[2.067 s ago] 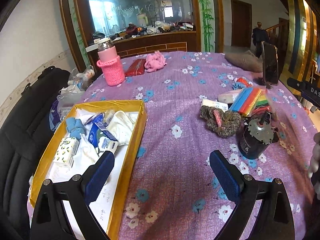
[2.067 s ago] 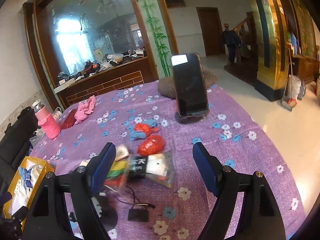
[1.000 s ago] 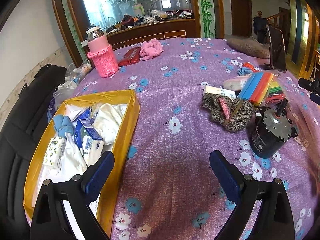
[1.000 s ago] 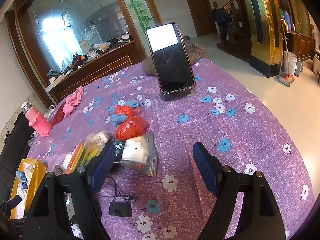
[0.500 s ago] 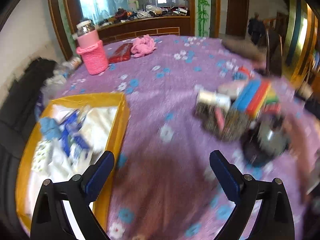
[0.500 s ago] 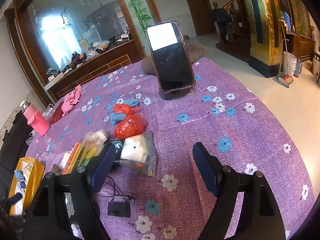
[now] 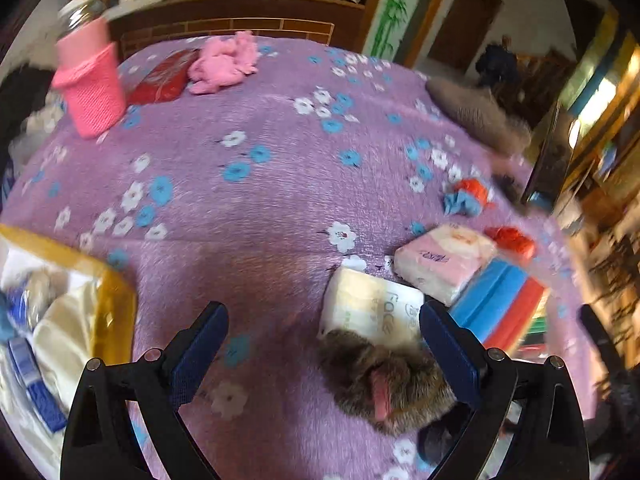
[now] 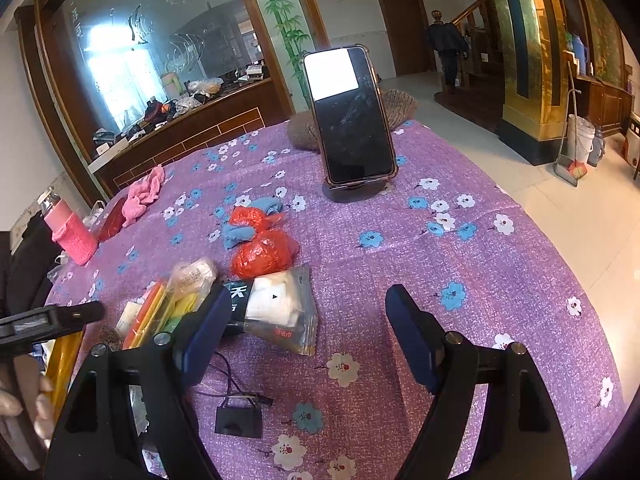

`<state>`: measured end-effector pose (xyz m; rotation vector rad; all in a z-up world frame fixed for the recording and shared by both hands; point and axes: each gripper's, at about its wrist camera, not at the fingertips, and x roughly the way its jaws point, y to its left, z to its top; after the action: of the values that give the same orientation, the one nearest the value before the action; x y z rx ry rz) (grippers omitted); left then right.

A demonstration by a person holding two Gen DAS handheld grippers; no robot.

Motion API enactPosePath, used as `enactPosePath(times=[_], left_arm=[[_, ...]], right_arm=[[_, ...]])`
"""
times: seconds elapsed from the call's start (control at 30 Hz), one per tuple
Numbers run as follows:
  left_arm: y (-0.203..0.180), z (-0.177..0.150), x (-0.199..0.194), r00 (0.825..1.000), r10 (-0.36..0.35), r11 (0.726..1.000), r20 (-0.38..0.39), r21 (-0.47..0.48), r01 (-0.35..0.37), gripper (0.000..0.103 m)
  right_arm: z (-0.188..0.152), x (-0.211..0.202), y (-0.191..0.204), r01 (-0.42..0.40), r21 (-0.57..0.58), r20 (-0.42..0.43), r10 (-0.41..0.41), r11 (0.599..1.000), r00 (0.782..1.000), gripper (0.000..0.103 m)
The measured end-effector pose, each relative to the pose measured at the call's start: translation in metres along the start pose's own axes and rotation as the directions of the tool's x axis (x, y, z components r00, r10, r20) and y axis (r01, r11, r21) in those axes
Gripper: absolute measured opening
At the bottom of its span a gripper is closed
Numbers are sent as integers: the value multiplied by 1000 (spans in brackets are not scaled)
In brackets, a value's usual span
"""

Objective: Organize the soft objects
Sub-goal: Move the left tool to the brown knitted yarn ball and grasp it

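My left gripper stands open over the purple flowered cloth, and a brown knitted bundle with a pink strip lies just inside its right finger. Past the bundle lie a white tissue pack and a pink tissue pack. The yellow box with soft items in it sits at the left edge. My right gripper is open above bare cloth, with a clear bag of white pads by its left finger. The left gripper's body shows at the right wrist view's left edge.
A phone on a stand, red bags, a blue cloth, coloured sponges, a pink cloth, a pink-sleeved bottle and a black part with wires lie on the table. A person stands by the far door.
The left gripper has swung right from the yellow box toward the knitted bundle and tissue packs, tilting further down. The right gripper has held still.
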<state>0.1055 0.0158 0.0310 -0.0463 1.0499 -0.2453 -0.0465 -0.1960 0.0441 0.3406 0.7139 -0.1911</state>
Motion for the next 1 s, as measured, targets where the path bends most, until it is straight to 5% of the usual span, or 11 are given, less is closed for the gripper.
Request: enactPosePath(times=[0.1, 0.27, 0.47, 0.8, 1.0], left_arm=[[-13, -1, 17, 991, 127, 986, -31, 114, -122, 93], [-7, -24, -13, 991, 127, 970, -51, 213, -113, 80], [3, -73, -71, 990, -10, 952, -140, 301, 52, 81], [-20, -106, -81, 1000, 5, 920, -15, 391, 1, 83], [-53, -113, -58, 997, -64, 845, 48, 535, 28, 94]], right_arm=[[-1, 1, 1, 6, -8, -3, -6, 1000, 1000, 79], [0, 1, -2, 22, 0, 3, -22, 1000, 1000, 79], [-2, 2, 0, 28, -7, -6, -28, 1000, 1000, 79], [1, -5, -17, 12, 68, 2, -12, 998, 1000, 79], [7, -11, -59, -24, 241, 15, 21, 970, 1000, 79]])
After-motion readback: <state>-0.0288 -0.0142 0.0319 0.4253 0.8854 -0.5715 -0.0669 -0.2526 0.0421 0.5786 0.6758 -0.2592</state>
